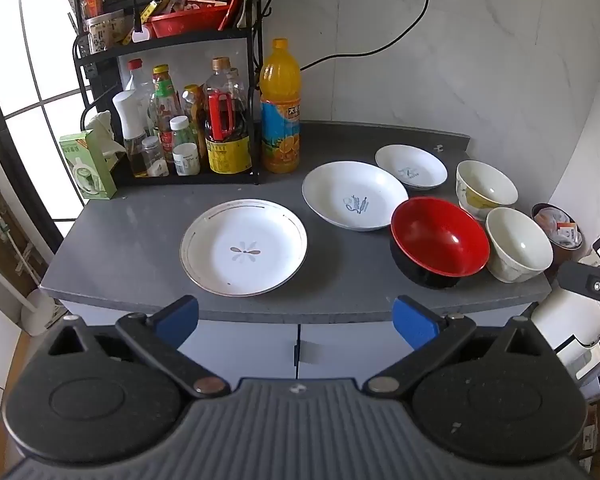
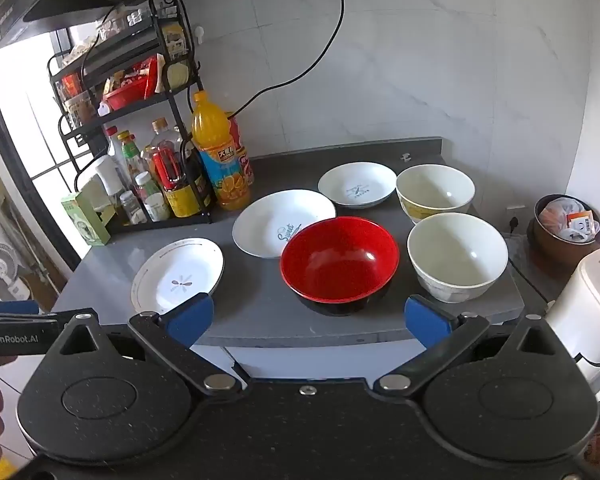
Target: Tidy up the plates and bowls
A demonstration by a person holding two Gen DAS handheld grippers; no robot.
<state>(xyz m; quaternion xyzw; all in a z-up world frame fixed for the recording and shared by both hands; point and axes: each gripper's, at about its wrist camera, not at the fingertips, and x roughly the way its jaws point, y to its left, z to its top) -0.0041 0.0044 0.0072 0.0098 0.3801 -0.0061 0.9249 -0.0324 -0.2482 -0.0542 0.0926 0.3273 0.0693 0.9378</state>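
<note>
We hold both the left hand-held gripper (image 1: 296, 318) and the right hand-held gripper (image 2: 308, 318) spread and empty, with three plates and three bowls lying unstacked across the surface (image 1: 140, 232).

Three plates lay on the counter (image 1: 132, 240): a gold-rimmed plate (image 1: 243, 246), a large white plate (image 1: 354, 195) and a small plate (image 1: 411, 166). Three bowls stood there too: one red bowl (image 1: 439, 241) and two white ones, the near bowl (image 1: 518, 244) and the far bowl (image 1: 485, 189). One orange juice bottle (image 1: 280, 108) stood by one rack (image 1: 256, 80) crowded with condiment bottles, too overlapped to count. There was one green box (image 1: 87, 165).
</note>
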